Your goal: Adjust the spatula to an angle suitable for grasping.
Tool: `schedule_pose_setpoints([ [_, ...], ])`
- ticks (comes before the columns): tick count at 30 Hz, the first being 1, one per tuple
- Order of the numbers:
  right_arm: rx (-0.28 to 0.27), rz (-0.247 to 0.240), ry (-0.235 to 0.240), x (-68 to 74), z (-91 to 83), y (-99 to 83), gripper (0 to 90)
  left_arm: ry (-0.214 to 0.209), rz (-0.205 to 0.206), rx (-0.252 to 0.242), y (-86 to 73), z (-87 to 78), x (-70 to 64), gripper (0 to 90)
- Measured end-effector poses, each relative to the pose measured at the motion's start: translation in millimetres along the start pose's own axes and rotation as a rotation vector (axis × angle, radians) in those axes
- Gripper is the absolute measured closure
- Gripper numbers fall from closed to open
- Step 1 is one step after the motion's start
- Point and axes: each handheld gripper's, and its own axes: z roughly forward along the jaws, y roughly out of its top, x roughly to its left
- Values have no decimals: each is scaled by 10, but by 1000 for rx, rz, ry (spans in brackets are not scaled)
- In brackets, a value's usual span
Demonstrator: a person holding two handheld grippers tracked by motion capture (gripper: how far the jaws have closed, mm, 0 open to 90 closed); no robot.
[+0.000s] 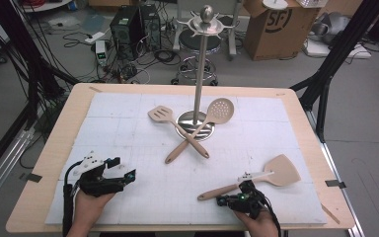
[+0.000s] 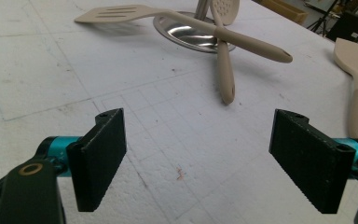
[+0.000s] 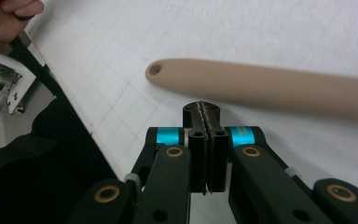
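1. We work at a wooden table [image 1: 54,163] covered by a white gridded mat [image 1: 128,128].
2. A metal utensil stand [image 1: 197,123] rises at the mat's far middle, with a slotted turner [image 1: 175,127] and a skimmer [image 1: 205,123] crossed over its base.
3. Our flat spatula [image 1: 256,180] lies at the near right, handle pointing toward our left.
4. Our left gripper [image 1: 128,174] rests at the near left, jaws spread wide over bare mat.
5. Our right gripper [image 1: 222,200] sits just beside the spatula's handle end, jaws pressed together on nothing.
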Motion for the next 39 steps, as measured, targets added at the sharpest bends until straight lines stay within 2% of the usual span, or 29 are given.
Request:
schedule_pose_setpoints([
  [6, -1, 2, -6, -24, 43, 73, 900, -1, 1, 2, 2, 12, -3, 194],
  [11, -5, 2, -32, -55, 111, 197, 900, -4, 3, 3, 4, 18, -5, 194],
  [17, -29, 45, -51, -154, 202, 386, 900, -5, -1, -2, 3, 6, 2, 195],
  [23, -49, 81, -57, -230, 235, 476, 900, -4, -1, -5, 4, -4, 11, 195],
  [33, -63, 84, -153, -349, 254, 690, 900, -4, -2, -8, 4, -18, 14, 195],
  [34, -68, 104, -157, -395, 245, 718, 900, -5, -3, -9, 3, -20, 17, 195],
  [39, -92, 130, -176, -483, 218, 759, 900, -3, -6, -12, 1, -37, 18, 195],
])
